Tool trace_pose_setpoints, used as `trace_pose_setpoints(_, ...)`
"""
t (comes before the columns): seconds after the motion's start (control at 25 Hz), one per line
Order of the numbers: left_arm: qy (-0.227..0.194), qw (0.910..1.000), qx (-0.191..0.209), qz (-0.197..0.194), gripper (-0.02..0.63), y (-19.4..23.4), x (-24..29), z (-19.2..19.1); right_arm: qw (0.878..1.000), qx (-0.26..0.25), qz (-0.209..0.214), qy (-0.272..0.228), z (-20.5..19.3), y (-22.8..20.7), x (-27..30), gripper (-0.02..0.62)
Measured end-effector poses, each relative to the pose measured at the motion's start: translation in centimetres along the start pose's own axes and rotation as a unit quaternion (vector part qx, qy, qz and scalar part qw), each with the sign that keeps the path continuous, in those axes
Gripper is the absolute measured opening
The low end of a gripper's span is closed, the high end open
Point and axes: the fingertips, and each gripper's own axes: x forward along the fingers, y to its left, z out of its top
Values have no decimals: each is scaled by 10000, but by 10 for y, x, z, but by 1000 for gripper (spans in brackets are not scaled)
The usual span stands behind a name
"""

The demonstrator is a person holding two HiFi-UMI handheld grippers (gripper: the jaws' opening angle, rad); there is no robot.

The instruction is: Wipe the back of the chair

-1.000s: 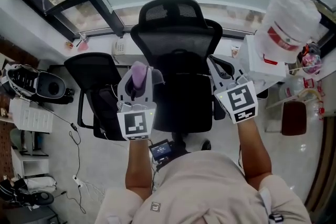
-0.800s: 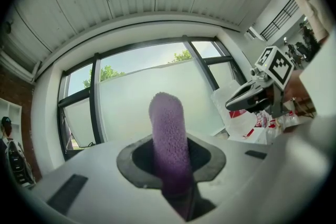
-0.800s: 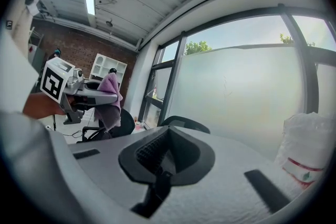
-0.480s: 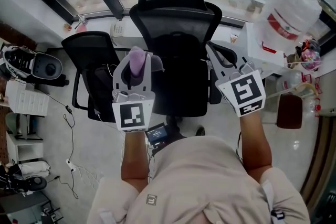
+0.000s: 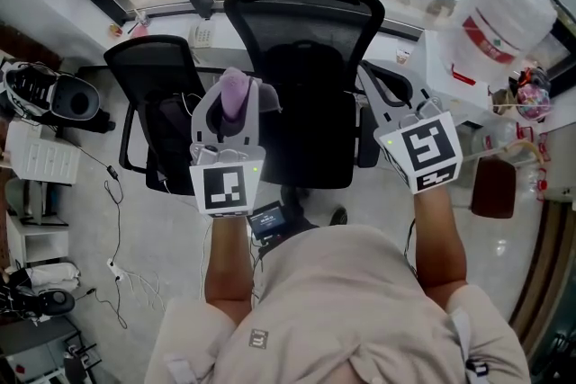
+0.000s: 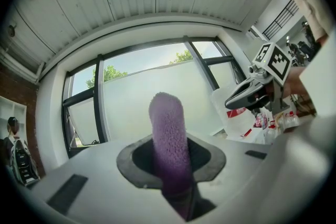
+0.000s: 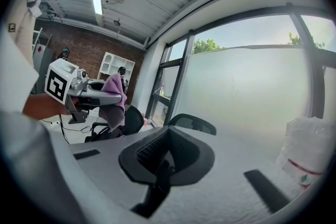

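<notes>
A black mesh office chair [image 5: 302,22] with a headrest stands in front of me by the window, seen from above in the head view. My left gripper [image 5: 235,111] hovers over the chair's left side, shut on a purple cloth [image 5: 235,93] that sticks up between its jaws [image 6: 168,139]. To the right, my right gripper [image 5: 373,103] is held over the chair's armrest with its jaws together and nothing in them. In the right gripper view the chair's headrest [image 7: 192,124] shows beyond the jaws, and the left gripper [image 7: 88,89] with the cloth [image 7: 113,98] is at the left.
A second black chair [image 5: 155,103] stands close on the left. A white bagged bundle [image 5: 499,13] sits on a stand at the right. Cables [image 5: 115,220] trail over the floor at the left, near a helmet [image 5: 54,99]. Frosted window panes [image 6: 152,97] lie just ahead.
My head has shifted a little, so the scene sits slightly differently in frame. Both grippers keep about the same pose over the chair, and the cloth stays gripped.
</notes>
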Motion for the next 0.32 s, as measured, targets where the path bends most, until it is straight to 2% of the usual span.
trace_pose_setpoints(0.32, -3, 10000, -8, -26, 81, -3, -2, -2, 10000, 42, 26, 37, -2, 4, 0, -8)
